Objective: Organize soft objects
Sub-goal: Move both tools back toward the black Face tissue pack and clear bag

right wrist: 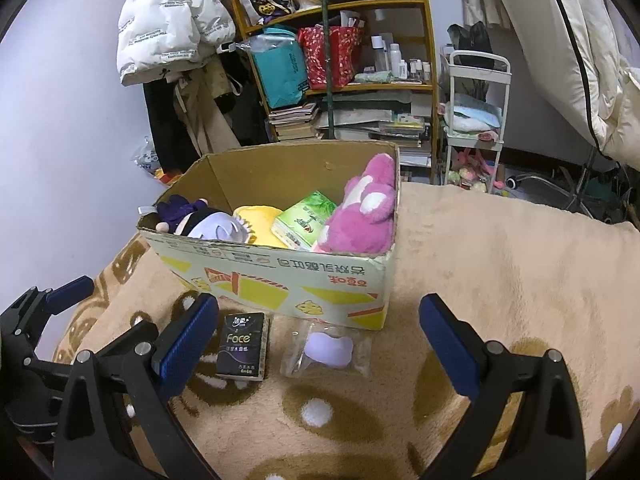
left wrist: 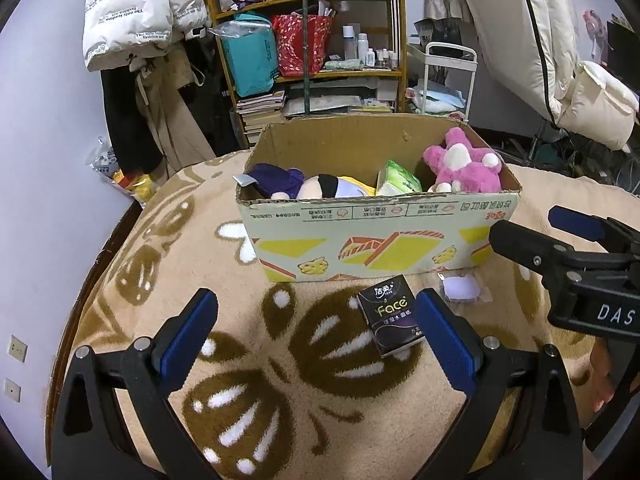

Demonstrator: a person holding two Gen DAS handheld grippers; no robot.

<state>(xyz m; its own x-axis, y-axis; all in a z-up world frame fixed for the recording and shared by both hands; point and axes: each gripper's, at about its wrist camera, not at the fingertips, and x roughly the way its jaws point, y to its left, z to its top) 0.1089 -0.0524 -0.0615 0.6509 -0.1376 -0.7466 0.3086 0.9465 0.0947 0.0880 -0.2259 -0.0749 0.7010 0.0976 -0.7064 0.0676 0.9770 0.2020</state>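
A beige blanket (right wrist: 500, 280) with brown flower shapes carries an open cardboard box (right wrist: 280, 280) holding a pink plush toy (right wrist: 368, 216), a purple-haired doll (right wrist: 200, 220), a yellow soft item (right wrist: 260, 224) and a green tissue pack (right wrist: 306, 218). Just in front of the box lie a black Face tissue pack (right wrist: 243, 346) and, beside it, a lilac soft piece in a clear bag (right wrist: 328, 350). The left claw (left wrist: 316, 336) and right claw (right wrist: 318, 340) hover wide open, gripping nothing
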